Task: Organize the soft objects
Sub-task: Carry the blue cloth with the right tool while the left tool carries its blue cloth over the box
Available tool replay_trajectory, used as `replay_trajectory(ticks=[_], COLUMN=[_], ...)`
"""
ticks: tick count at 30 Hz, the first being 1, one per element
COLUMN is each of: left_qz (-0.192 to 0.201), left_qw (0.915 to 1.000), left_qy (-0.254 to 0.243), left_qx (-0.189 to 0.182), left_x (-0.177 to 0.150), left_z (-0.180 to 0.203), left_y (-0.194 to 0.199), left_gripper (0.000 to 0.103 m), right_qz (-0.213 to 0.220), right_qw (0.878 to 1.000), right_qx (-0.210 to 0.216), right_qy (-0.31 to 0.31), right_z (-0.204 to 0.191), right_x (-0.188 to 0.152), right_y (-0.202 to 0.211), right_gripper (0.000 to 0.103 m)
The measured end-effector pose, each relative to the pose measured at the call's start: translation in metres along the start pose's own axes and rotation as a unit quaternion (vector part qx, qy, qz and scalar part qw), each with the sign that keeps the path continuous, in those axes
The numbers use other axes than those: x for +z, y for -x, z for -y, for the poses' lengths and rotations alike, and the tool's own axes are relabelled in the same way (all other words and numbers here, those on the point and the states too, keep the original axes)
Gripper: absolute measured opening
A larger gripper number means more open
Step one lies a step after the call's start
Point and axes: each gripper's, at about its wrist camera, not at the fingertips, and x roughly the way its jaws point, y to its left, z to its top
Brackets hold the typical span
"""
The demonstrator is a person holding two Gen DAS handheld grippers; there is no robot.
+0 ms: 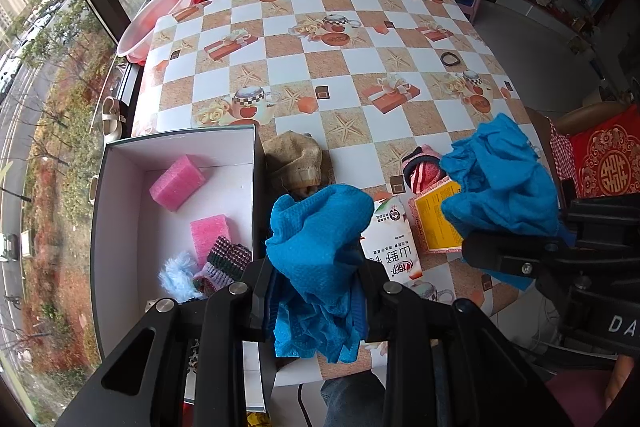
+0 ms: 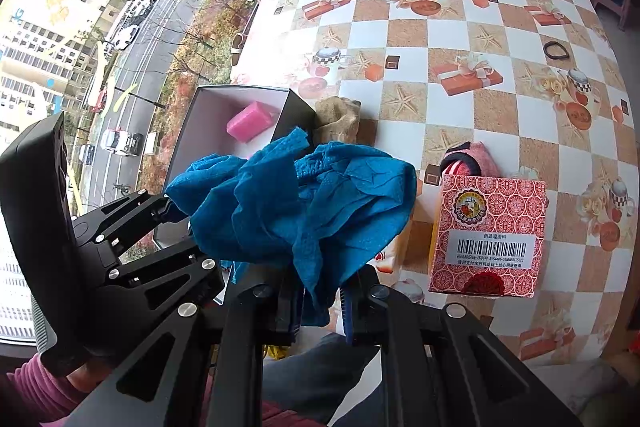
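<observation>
Gripping one end of a crumpled blue waffle-textured cloth (image 1: 320, 227), the left gripper (image 1: 316, 307) is pointed steeply down, and its jaws are pressed onto the bunched fabric between them. The other end of the same cloth (image 2: 296, 203) is pinched by the right gripper (image 2: 320, 303), whose jaws are pressed almost fully together on a thin fold. The cloth is thus held between the two grippers, above the near edge of the table with the checkered patterned oilcloth (image 1: 360, 67), and its long axis is seen to run from left to right.

The open dark cardboard box with white inside (image 1: 120, 195) is found to the left of the cloth, just beside the left gripper, so the left hand is judged to be the nearer one for the coming move. Two pink foam blocks (image 1: 178, 183), a striped knitted piece (image 1: 228, 259) and a light blue fluffy item (image 1: 176, 275) are already lying inside it, but free floor is left in the middle.

Beyond the cloth, a beige coarse fabric pouch (image 1: 296, 155) is lying touching the right wall of the box. A pink and dark striped rolled sock (image 2: 472, 163) is placed further right, just behind a red patterned medicine carton (image 2: 488, 235). A white drink carton with red print (image 1: 392, 243) is lying under the hanging cloth. The right wall of the box is judged to be the obstacle: the cloth must be lifted over it.
</observation>
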Motion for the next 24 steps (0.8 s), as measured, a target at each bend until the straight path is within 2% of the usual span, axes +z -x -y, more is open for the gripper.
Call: replay_trajectory(ticks=[9, 16, 24], left_qz=[0.000, -0.001, -0.001], left_qw=[1.0000, 0.9996, 0.9982], left_qy=[0.006, 0.028, 0.059], left_qx=[0.001, 0.004, 0.011], left_x=[-0.001, -0.003, -0.011], left_z=[-0.004, -0.019, -0.044], left_y=[-0.001, -0.001, 0.002], left_gripper=[0.032, 0.032, 0.032], right_qz=[0.000, 0.015, 0.007], right_qw=[1.000, 0.994, 0.989], right_qx=[-0.011, -0.071, -0.076], right_qy=[0.014, 0.085, 0.123], right_z=[-0.006, -0.034, -0.055], right_x=[-0.001, 0.001, 0.004], right_y=[-0.002, 0.000, -0.010], right_gripper=[0.016, 0.016, 0.016])
